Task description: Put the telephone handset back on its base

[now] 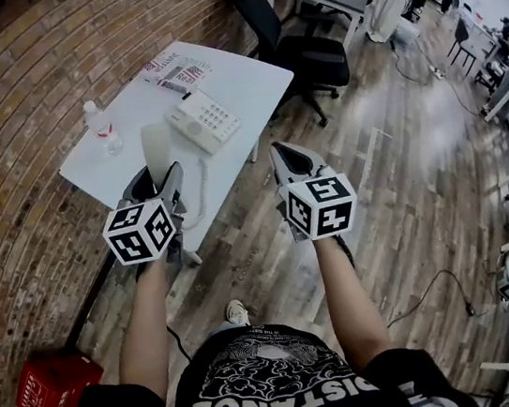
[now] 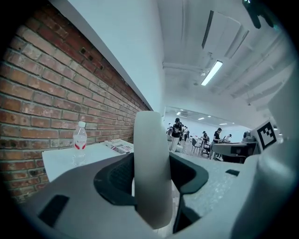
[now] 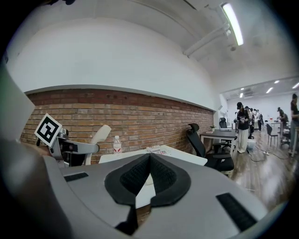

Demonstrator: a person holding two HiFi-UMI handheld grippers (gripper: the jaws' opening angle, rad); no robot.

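Observation:
A white telephone handset stands upright in my left gripper, which is shut on it above the near edge of the white table. In the left gripper view the handset fills the gap between the dark pads. The white telephone base, with its keypad, lies on the table just beyond, and a coiled cord hangs from it toward the handset. My right gripper hovers beside the table's right edge, shut and holding nothing; its pads meet in its own view.
A water bottle stands at the table's left side and printed papers lie at its far end. A black office chair sits right of the table. The brick wall runs along the left, with a red crate on the floor.

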